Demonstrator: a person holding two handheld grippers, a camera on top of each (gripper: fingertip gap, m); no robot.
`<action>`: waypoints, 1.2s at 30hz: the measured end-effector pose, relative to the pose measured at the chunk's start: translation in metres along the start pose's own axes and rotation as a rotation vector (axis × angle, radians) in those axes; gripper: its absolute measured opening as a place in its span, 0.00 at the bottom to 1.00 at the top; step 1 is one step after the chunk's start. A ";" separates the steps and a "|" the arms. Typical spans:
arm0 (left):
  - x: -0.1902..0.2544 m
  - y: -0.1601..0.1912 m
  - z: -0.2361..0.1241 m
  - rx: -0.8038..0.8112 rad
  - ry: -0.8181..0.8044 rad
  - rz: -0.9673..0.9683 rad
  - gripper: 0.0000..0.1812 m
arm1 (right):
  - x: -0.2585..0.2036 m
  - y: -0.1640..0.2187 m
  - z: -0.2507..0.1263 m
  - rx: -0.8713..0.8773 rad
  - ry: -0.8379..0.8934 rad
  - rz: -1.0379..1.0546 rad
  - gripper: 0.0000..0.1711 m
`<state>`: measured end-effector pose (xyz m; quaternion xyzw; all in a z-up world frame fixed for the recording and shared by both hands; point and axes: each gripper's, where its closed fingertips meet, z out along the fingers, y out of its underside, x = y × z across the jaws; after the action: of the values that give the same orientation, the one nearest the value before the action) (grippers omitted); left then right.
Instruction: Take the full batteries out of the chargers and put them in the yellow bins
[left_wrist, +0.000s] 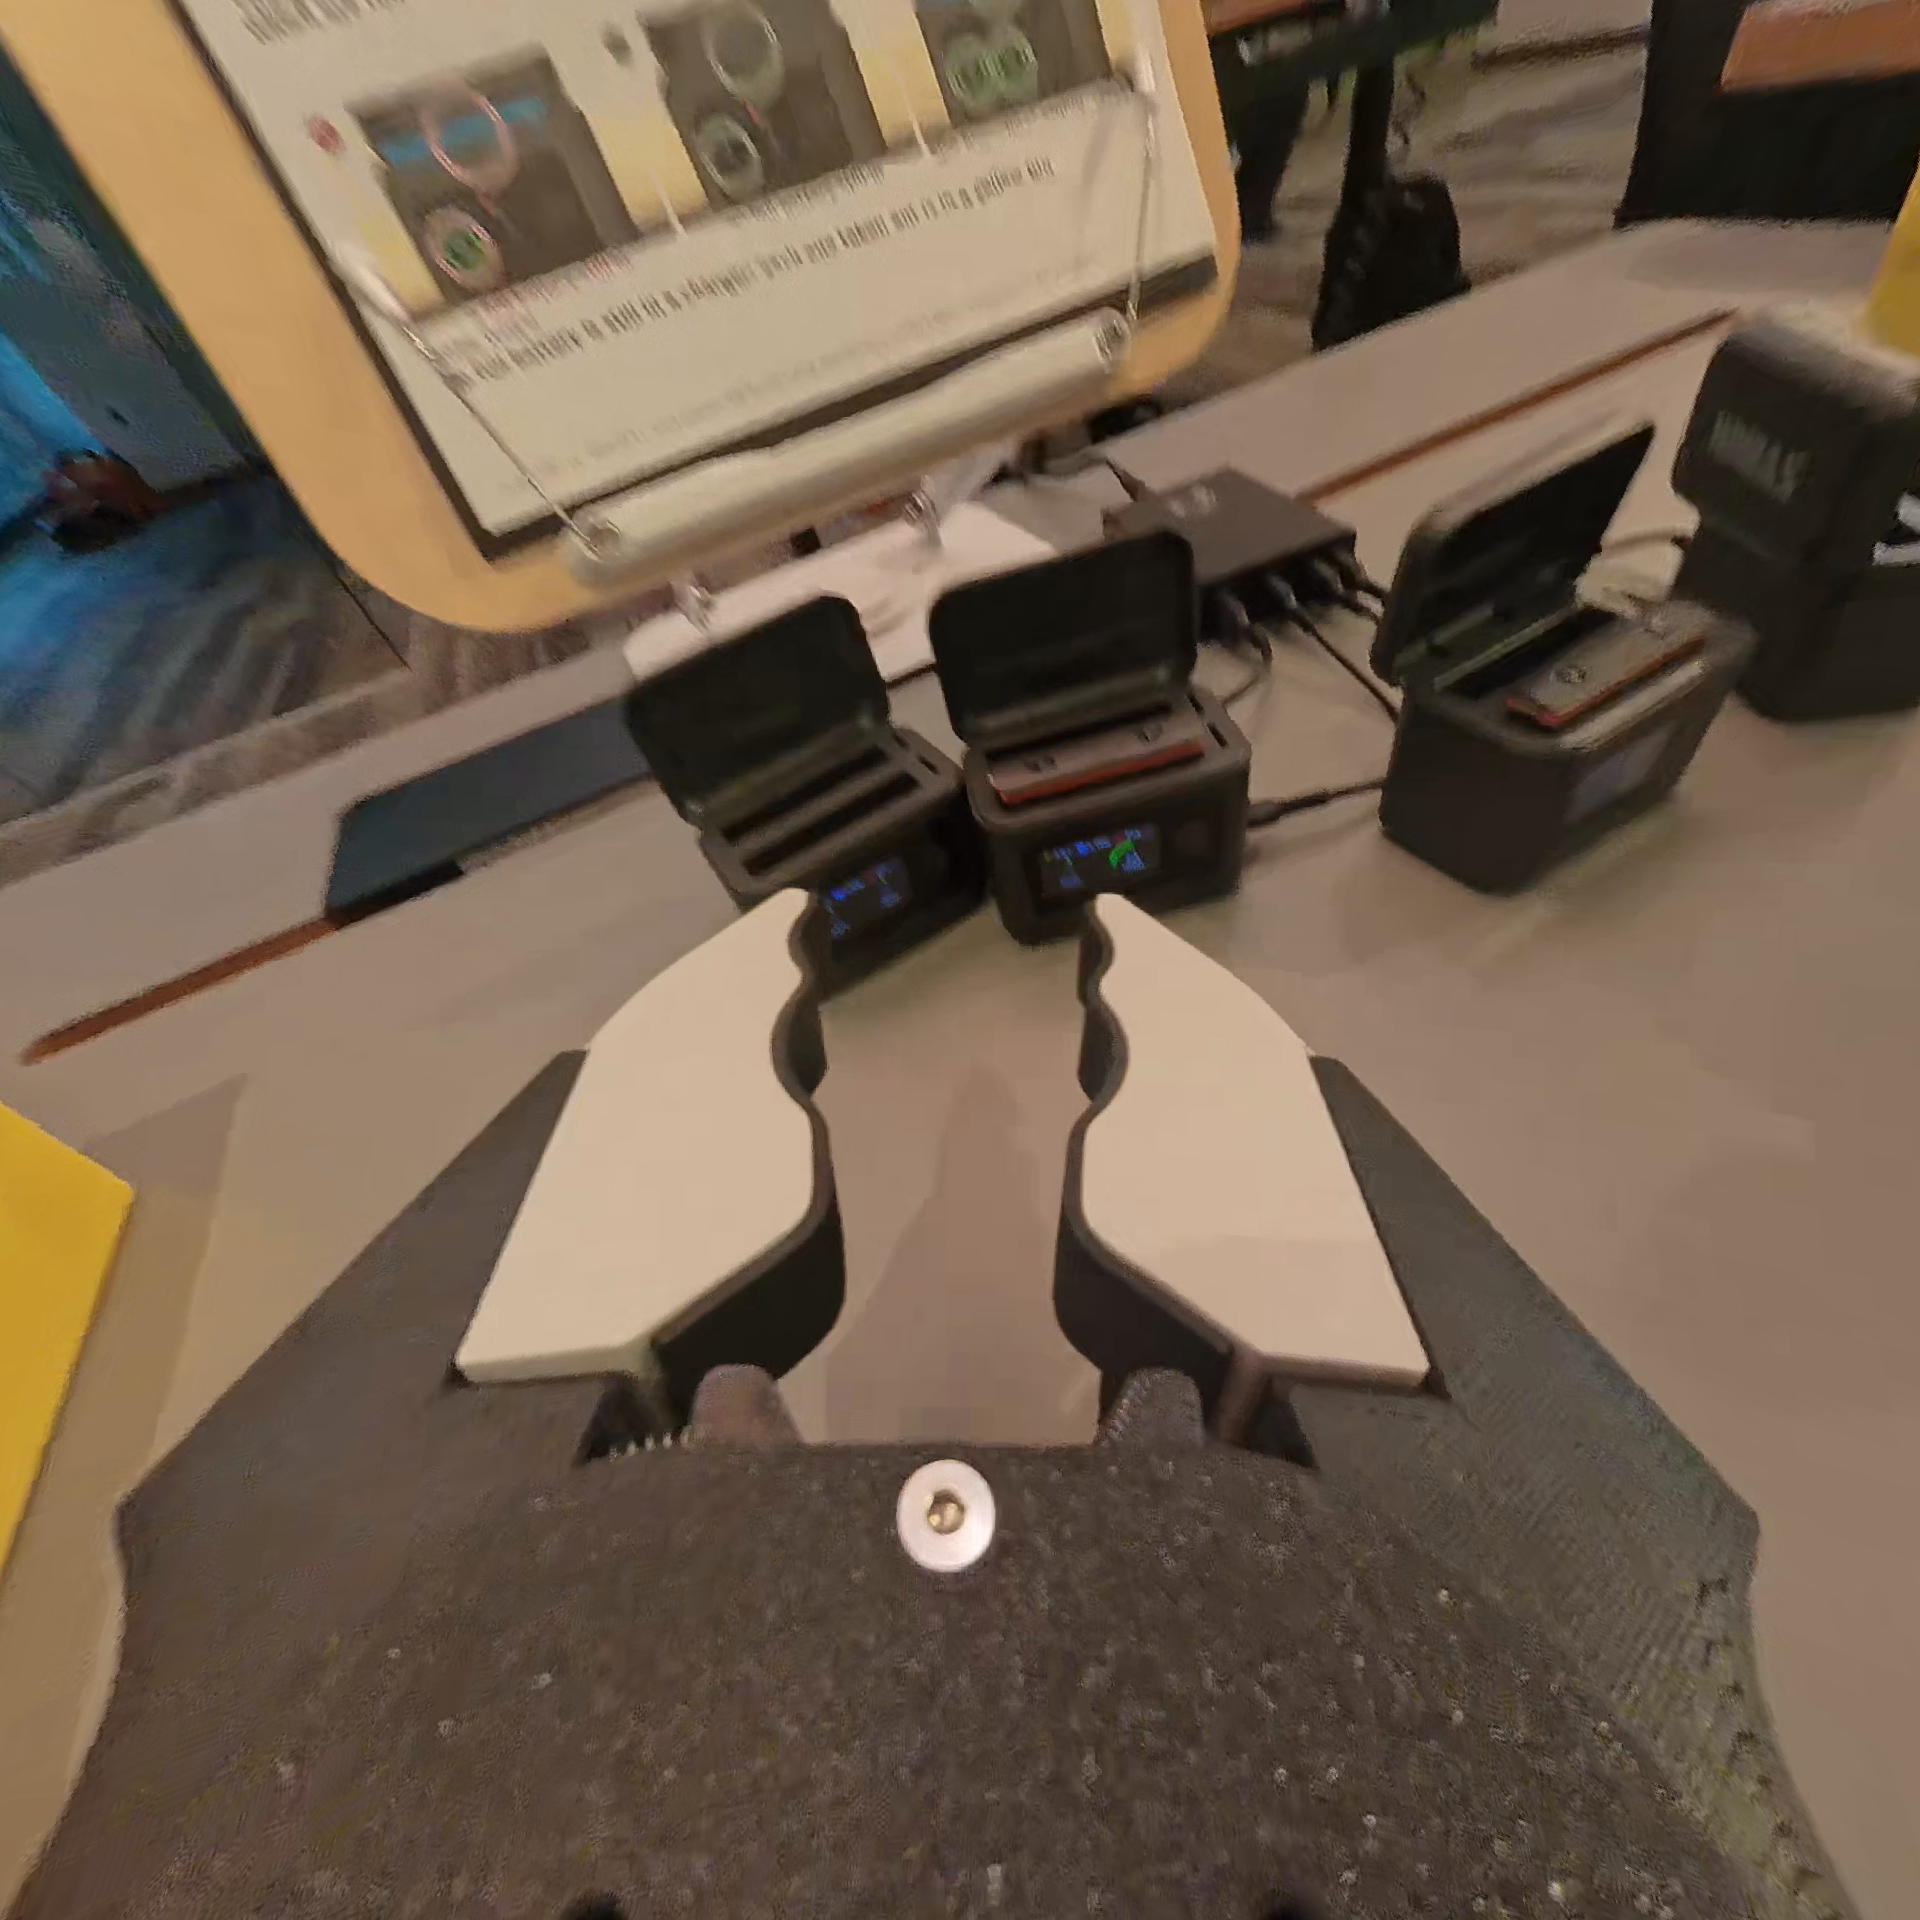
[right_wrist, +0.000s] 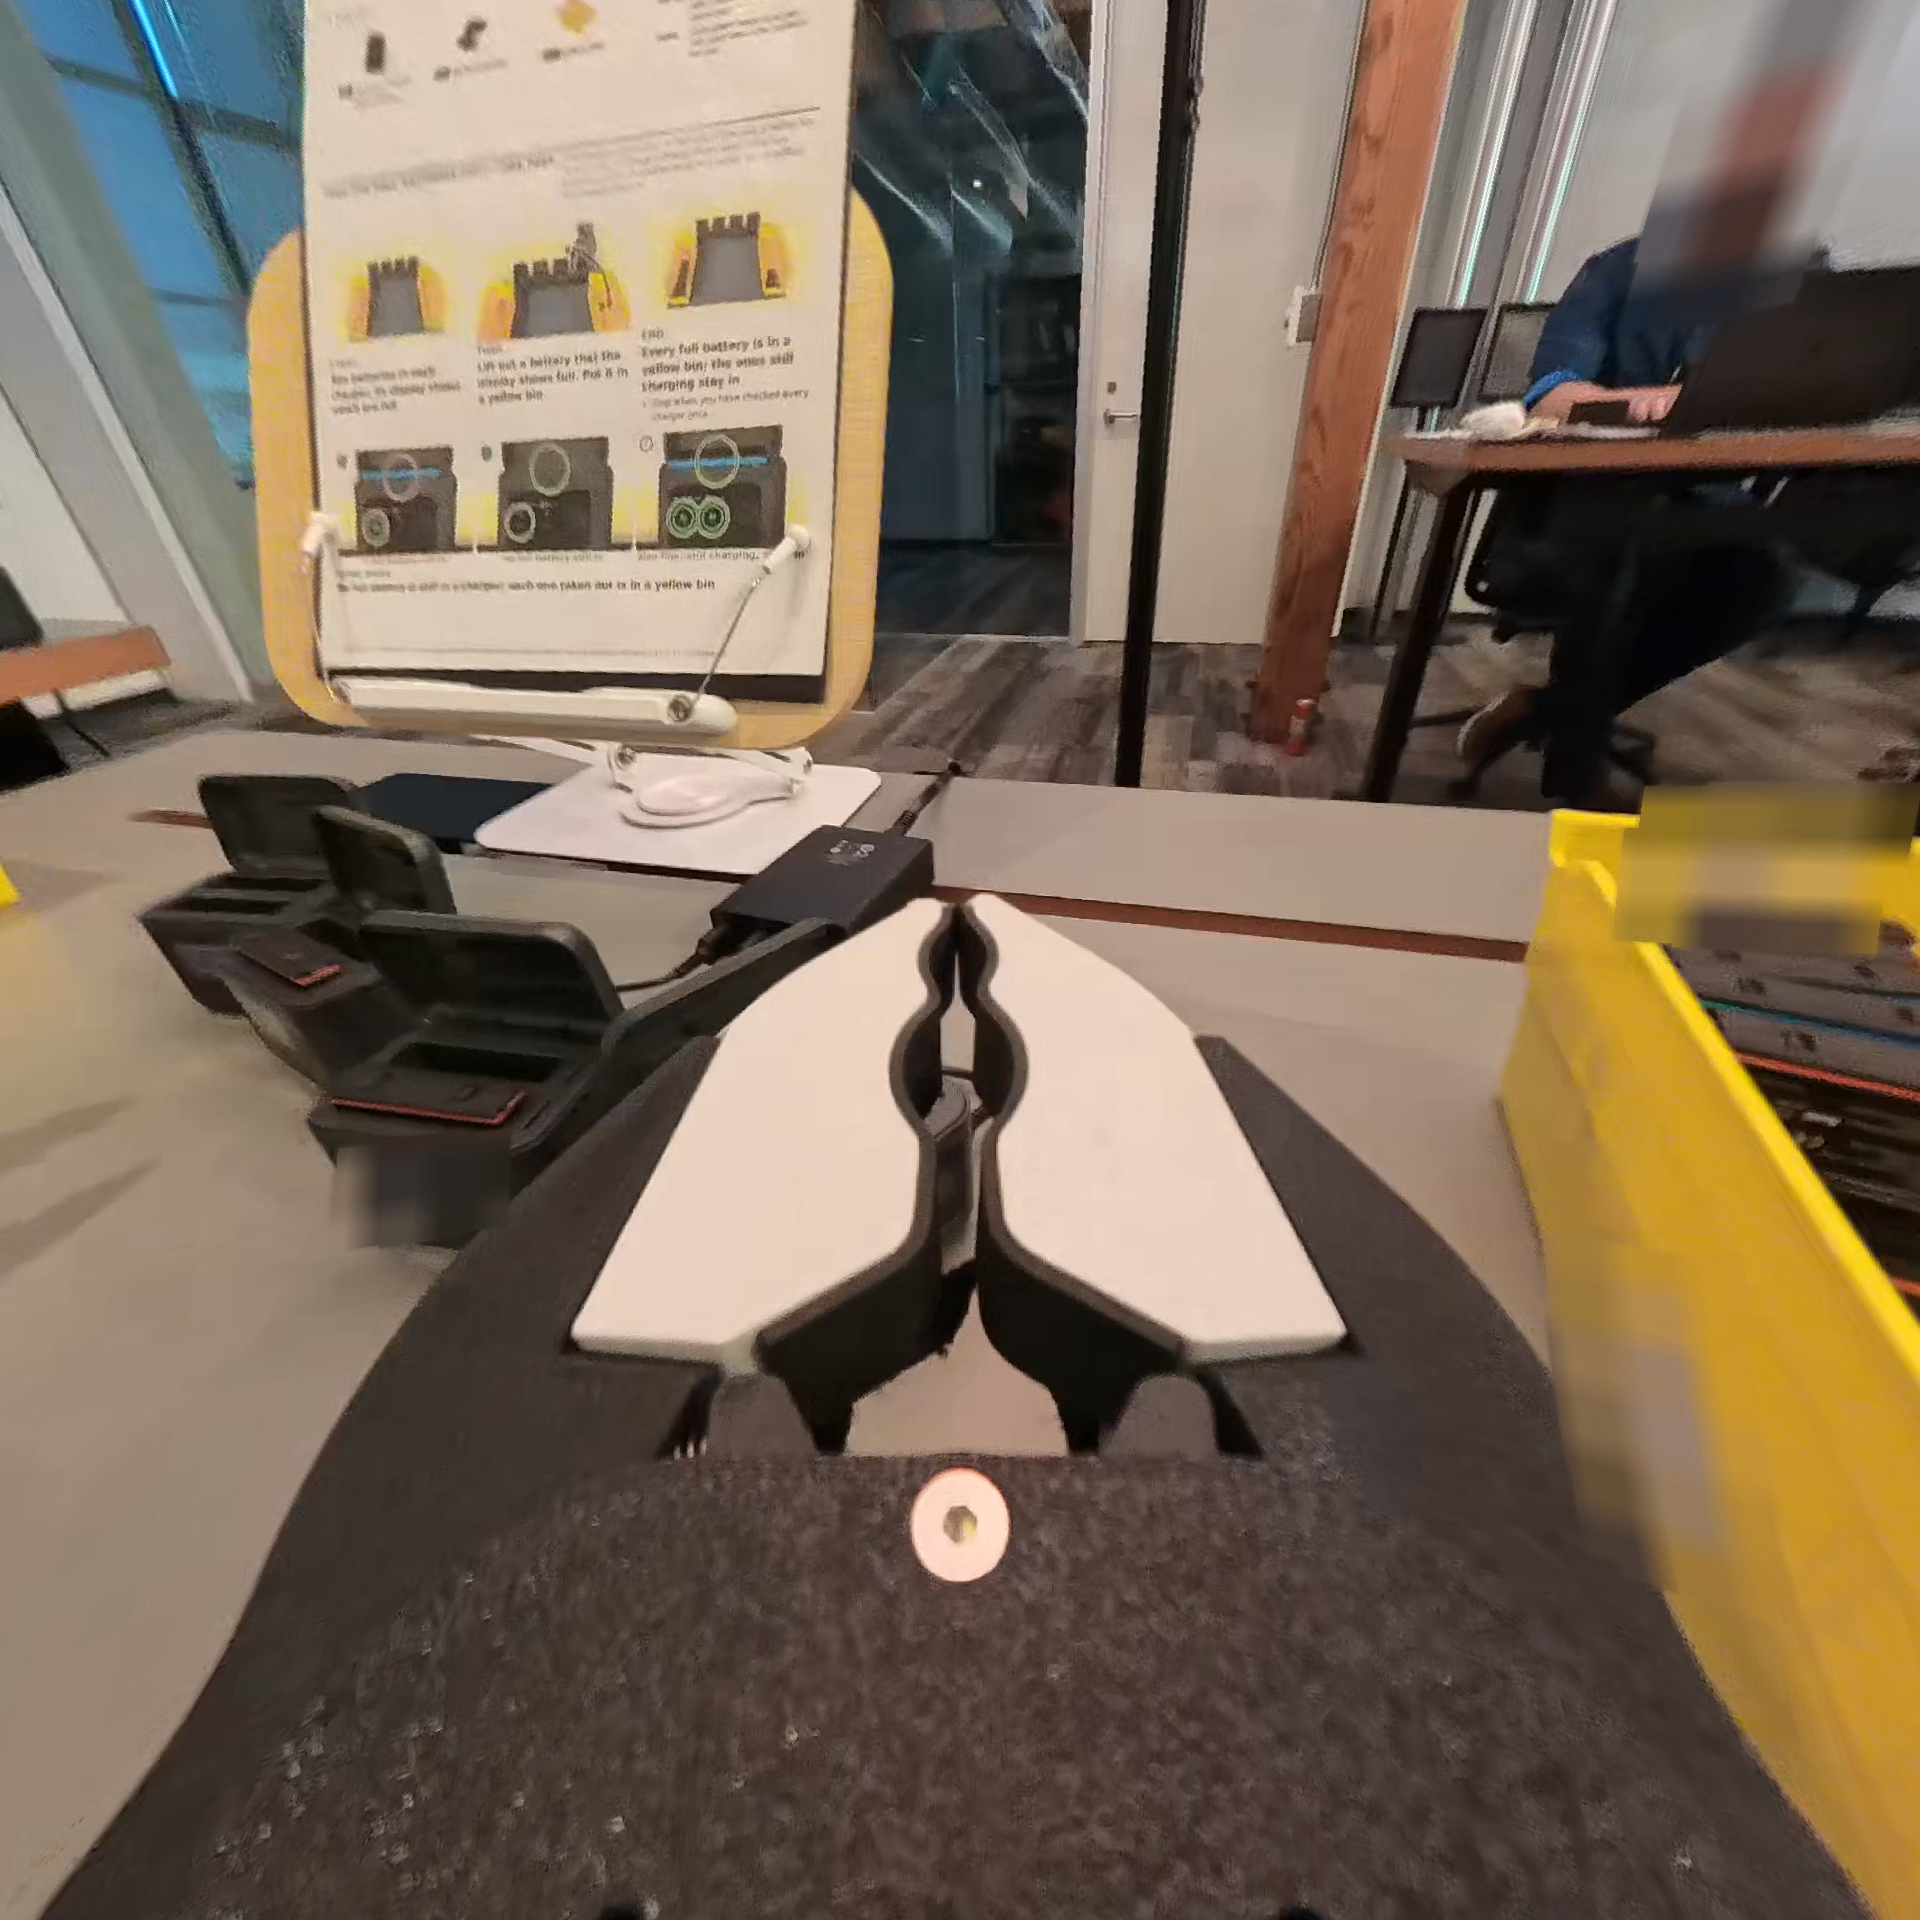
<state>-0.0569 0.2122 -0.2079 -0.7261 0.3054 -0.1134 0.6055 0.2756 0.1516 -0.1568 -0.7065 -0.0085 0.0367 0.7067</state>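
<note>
In the left wrist view my left gripper (left_wrist: 951, 914) is open with nothing between its fingers, just short of two black chargers with open lids. The left charger (left_wrist: 831, 821) shows bare slots. The middle charger (left_wrist: 1112, 821) holds a red-edged battery (left_wrist: 1091, 764). A third charger (left_wrist: 1538, 748) to the right holds another battery (left_wrist: 1600, 681). In the right wrist view my right gripper (right_wrist: 954, 914) is shut, tips touching, with nothing seen between them. The chargers (right_wrist: 457, 1081) are to its left. A yellow bin (right_wrist: 1662, 1195) with batteries (right_wrist: 1829, 1091) inside is on its right.
A sign board on a white stand (right_wrist: 582, 416) is at the table's back, with a black power hub (right_wrist: 831, 873) and cables beside it. Another yellow bin's corner (left_wrist: 42, 1299) is at my left. A black boxy object (left_wrist: 1787, 499) stands far right. A person sits at a desk (right_wrist: 1662, 457) behind. My hands' fingertips stand some 35 cm from each other.
</note>
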 end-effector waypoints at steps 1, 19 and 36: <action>-0.005 -0.005 -0.003 0.030 -0.024 -0.003 0.22 | -0.004 0.001 0.000 -0.003 0.002 -0.032 0.00; -0.133 -0.091 -0.104 0.355 -0.324 -0.075 0.00 | -0.029 0.019 -0.003 -0.090 -0.084 -0.094 0.00; -0.295 -0.052 -0.095 -0.274 -0.138 0.539 0.13 | -0.036 0.049 0.004 -0.212 -0.118 -0.086 0.00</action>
<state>-0.3243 0.3109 -0.0749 -0.6999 0.4577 0.1430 0.5294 0.2376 0.1532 -0.2040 -0.7729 -0.0844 0.0469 0.6271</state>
